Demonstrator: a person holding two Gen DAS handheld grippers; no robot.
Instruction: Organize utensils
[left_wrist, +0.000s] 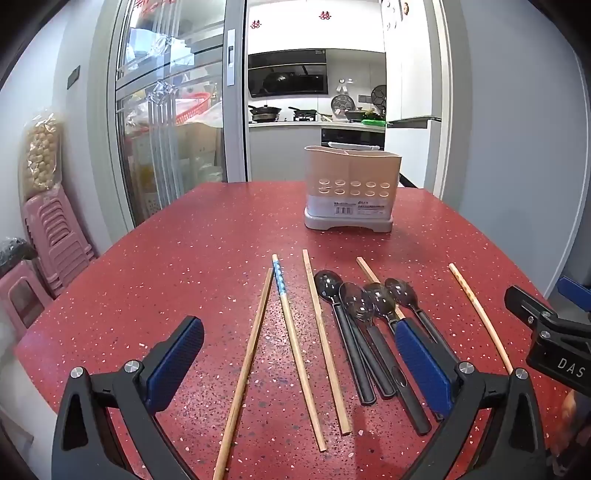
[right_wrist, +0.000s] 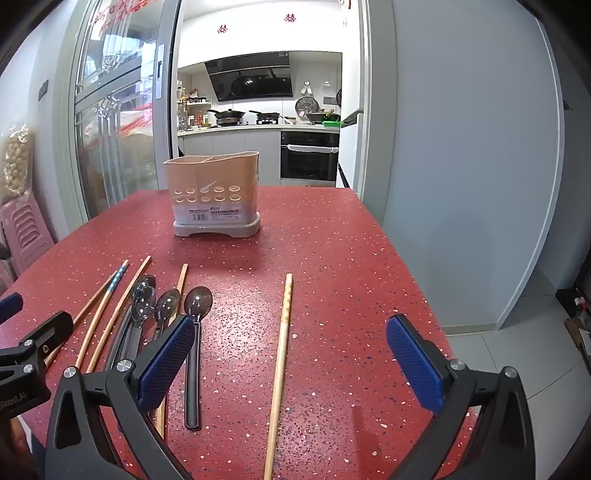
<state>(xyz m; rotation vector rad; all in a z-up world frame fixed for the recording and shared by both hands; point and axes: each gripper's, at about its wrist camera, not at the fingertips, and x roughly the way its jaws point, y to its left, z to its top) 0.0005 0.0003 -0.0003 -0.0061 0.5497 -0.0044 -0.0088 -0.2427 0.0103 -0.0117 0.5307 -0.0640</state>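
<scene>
Both grippers hover low over the red speckled desk (right_wrist: 332, 258), each with its jaws spread wide and holding nothing; the left gripper (left_wrist: 299, 354) looks down on three chopsticks (left_wrist: 291, 343) fanned out between its fingers, with four dark spoons (left_wrist: 364, 306) bunched just inside its right finger, bowls pointing away toward the holder; a further chopstick lies partly under those spoons. The right gripper (right_wrist: 291, 350) has a single chopstick (right_wrist: 281, 354) lying almost dead centre between its fingers, well apart from the rest; its long axis runs straight ahead, away from the gripper and toward the far side of the desk, so the jaws straddle it across its width. The beige utensil holder (right_wrist: 216, 192) stands upright farther back on the desk, ahead and to the left of the right gripper, its compartments looking empty from here. I judge the right hand better placed for the lone chopstick; a drop and a squeeze across the shaft would seem enough; the thin round stick may roll or tilt once pinched.
</scene>
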